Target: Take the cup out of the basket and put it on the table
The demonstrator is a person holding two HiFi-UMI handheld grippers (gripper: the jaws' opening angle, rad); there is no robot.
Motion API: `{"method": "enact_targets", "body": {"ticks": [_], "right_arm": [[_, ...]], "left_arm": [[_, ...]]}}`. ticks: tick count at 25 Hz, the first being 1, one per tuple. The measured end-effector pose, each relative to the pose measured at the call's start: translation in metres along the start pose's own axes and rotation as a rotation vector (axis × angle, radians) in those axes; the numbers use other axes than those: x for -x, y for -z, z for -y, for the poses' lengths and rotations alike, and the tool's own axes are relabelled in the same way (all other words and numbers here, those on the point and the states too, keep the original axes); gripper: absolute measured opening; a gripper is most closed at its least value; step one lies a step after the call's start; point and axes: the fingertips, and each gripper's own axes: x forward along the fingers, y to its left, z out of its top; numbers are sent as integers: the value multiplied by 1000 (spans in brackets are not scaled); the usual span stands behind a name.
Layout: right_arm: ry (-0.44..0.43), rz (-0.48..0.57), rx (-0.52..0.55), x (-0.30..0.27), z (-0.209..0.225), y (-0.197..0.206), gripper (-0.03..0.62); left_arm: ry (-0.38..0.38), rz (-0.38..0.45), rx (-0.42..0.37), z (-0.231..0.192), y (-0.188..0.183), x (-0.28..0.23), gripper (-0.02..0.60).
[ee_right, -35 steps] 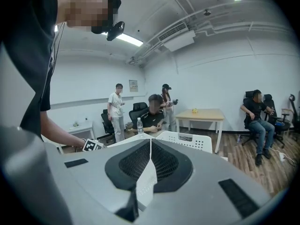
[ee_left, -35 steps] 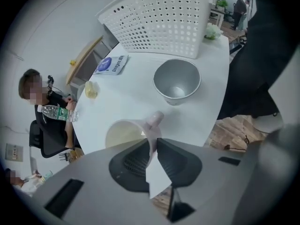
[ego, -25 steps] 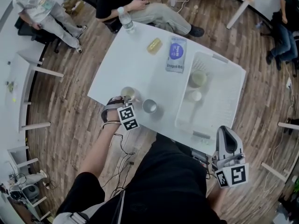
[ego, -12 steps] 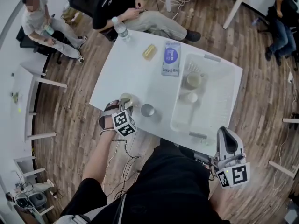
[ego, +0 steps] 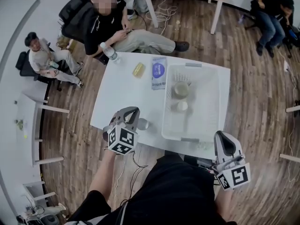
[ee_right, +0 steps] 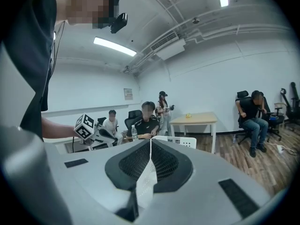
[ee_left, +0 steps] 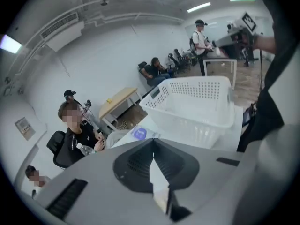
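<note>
Both shut on nothing, the left gripper (ego: pixel 133 112) hovers left of the basket (ego: pixel 205 108) beside a cup (ego: pixel 143 123) that looks already delivered, while the right gripper (ego: pixel 225 145) idles off the basket's near edge.

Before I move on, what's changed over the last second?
The left gripper let go of the pale cup on the table, lifted back and shut empty; it now hides that cup. The steel cup, basket, the green cup inside it and the shut right gripper stayed put.

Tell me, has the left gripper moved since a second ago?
Yes. The left gripper has shifted toward the metal cup on the table, now overlapping its edge.
</note>
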Motion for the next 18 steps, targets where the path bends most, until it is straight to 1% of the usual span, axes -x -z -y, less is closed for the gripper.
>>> {"method": "enact_targets", "body": {"ticks": [2, 5, 10, 12, 18], "right_arm": [[12, 13, -5, 6, 4, 0, 26], [28, 26, -13, 16, 9, -1, 26], [55, 48, -32, 34, 17, -1, 26], [59, 56, -35, 39, 21, 0, 26], [85, 67, -58, 60, 31, 5, 26]], "left_arm": [[30, 80, 51, 9, -28, 1, 9], [97, 177, 114, 31, -66, 3, 9], [204, 310, 174, 73, -120, 10, 9], [230, 339, 187, 86, -135, 9, 9], [267, 337, 148, 118, -157, 1, 8]]}}
